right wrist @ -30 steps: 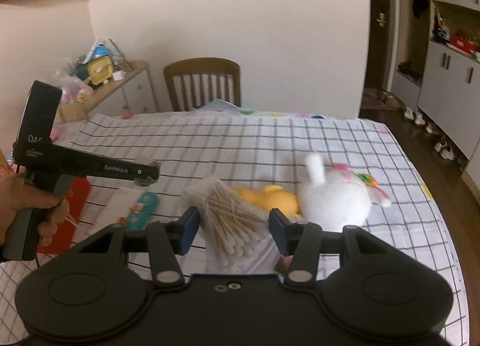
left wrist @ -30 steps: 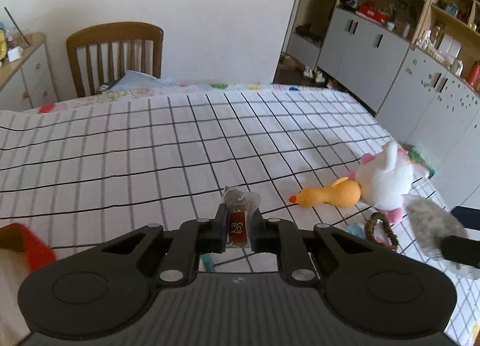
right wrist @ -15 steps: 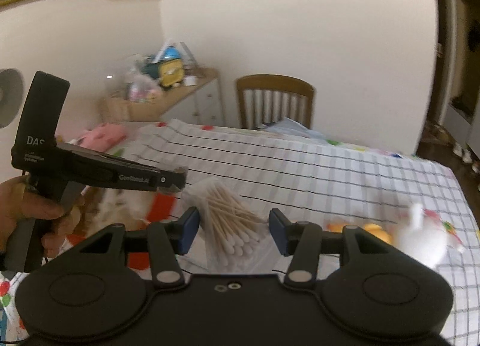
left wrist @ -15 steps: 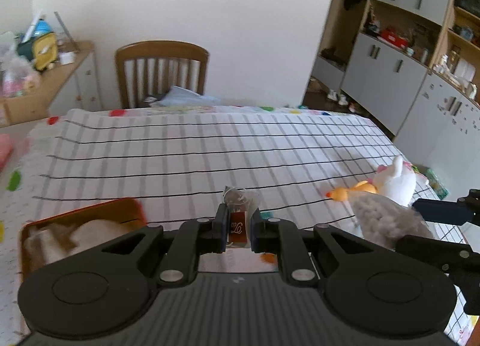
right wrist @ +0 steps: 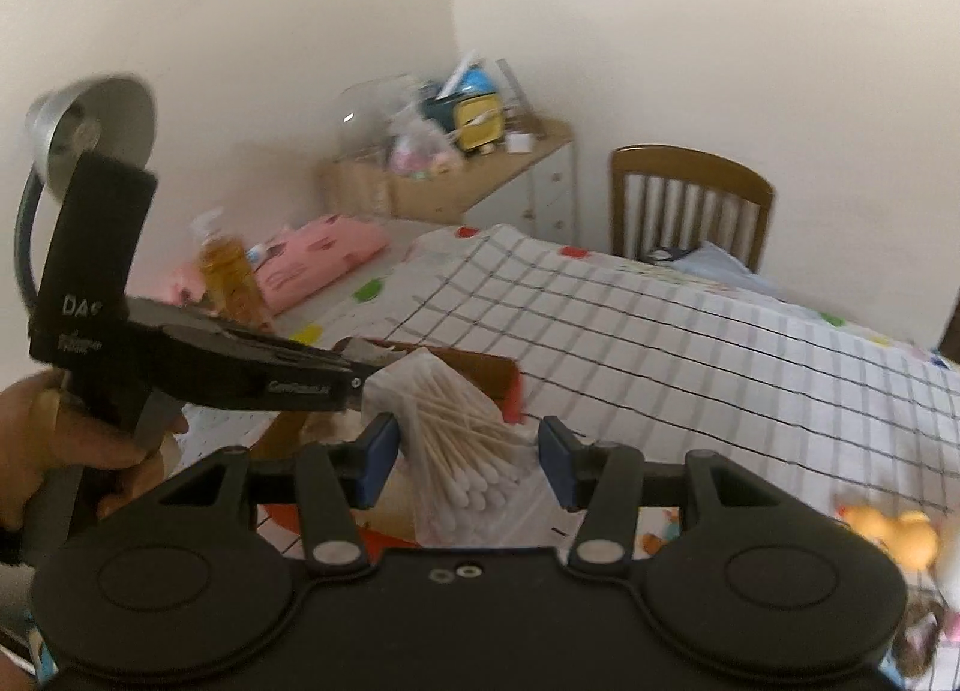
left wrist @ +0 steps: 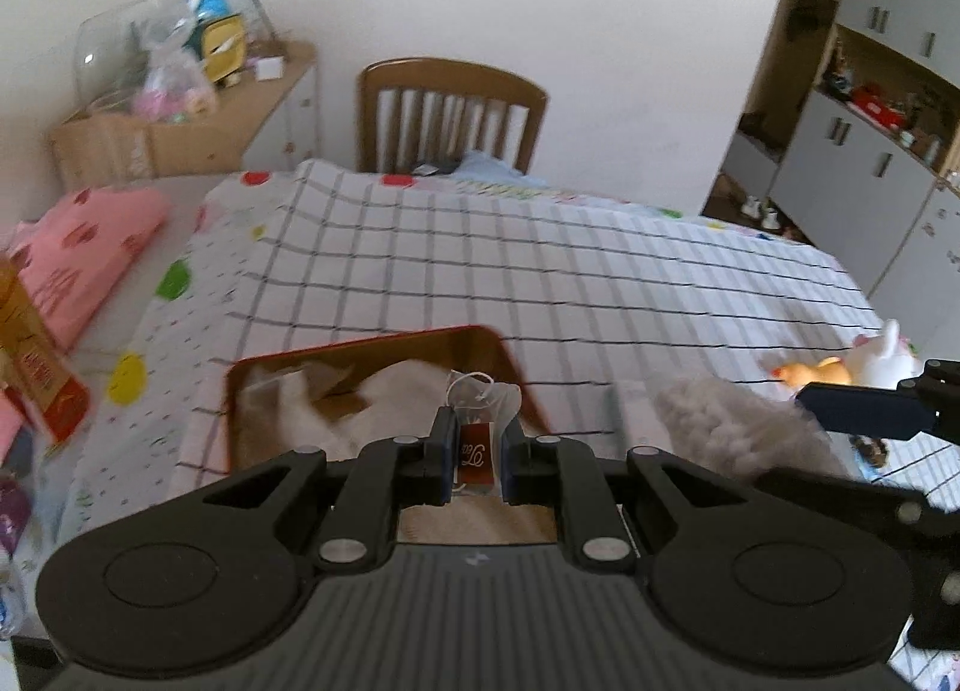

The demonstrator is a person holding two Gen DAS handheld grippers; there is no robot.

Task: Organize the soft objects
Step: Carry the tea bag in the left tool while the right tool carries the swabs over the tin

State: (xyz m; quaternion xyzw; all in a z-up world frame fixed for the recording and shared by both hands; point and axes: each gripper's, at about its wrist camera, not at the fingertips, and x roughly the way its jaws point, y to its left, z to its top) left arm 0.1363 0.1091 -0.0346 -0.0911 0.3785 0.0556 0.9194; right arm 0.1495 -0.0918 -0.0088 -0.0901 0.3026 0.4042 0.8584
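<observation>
Left hand-held gripper, fingers drawn close together and clenched on a tea bag by its red paper tag, the pale sachet and string rising just above the fingertips. Directly beyond and below it, a red tin with a gold interior, open on the bench, holding pale soft items whose outlines are blurred. Right hand-held gripper, blue-padded fingers set wide and grasping a clear bag of cotton swabs; both pads appear to bear on the plastic, though the contact on the right pad is not sharply shown. In the right wrist view the left tool crosses from the left, held in the person's left hand, its tip over the same tin. The bench carries a white cloth with a black grid. At its right edge, well apart from the tin, a yellow duck toy lies touching a white plush toy. Farther out: a wooden chair at the far edge, a pink cushion to the left, a cluttered wooden dresser against the wall.
</observation>
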